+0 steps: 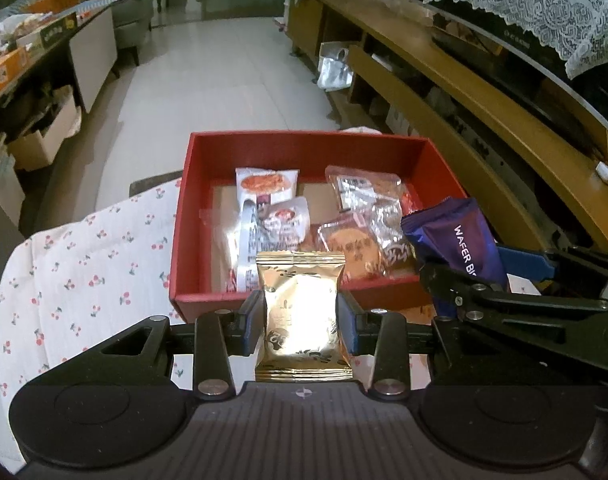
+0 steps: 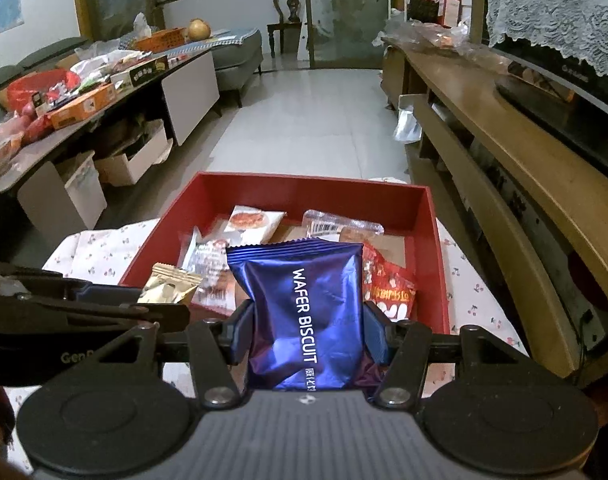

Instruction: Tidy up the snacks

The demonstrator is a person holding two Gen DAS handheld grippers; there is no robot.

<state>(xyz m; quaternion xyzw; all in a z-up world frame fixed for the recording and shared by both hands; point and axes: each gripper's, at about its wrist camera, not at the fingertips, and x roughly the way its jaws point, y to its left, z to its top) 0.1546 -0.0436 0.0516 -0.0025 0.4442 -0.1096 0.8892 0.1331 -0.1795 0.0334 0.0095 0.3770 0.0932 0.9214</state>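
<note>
The red box (image 1: 304, 148) lies straight ahead and below both grippers; the left gripper (image 1: 300, 320) clamps a gold packet (image 1: 300, 308); the right gripper (image 2: 308, 330) clamps a blue wafer packet (image 2: 304, 304), both upright.

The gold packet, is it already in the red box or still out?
Out: the left tool grips the gold packet before the red box.

Dim indoor light; glare whitens the shiny gold foil snack packet (image 1: 302, 312) at six o'clock. Fisheye bending and dark vignetting mark the corners; distant furniture looks soft.
</note>
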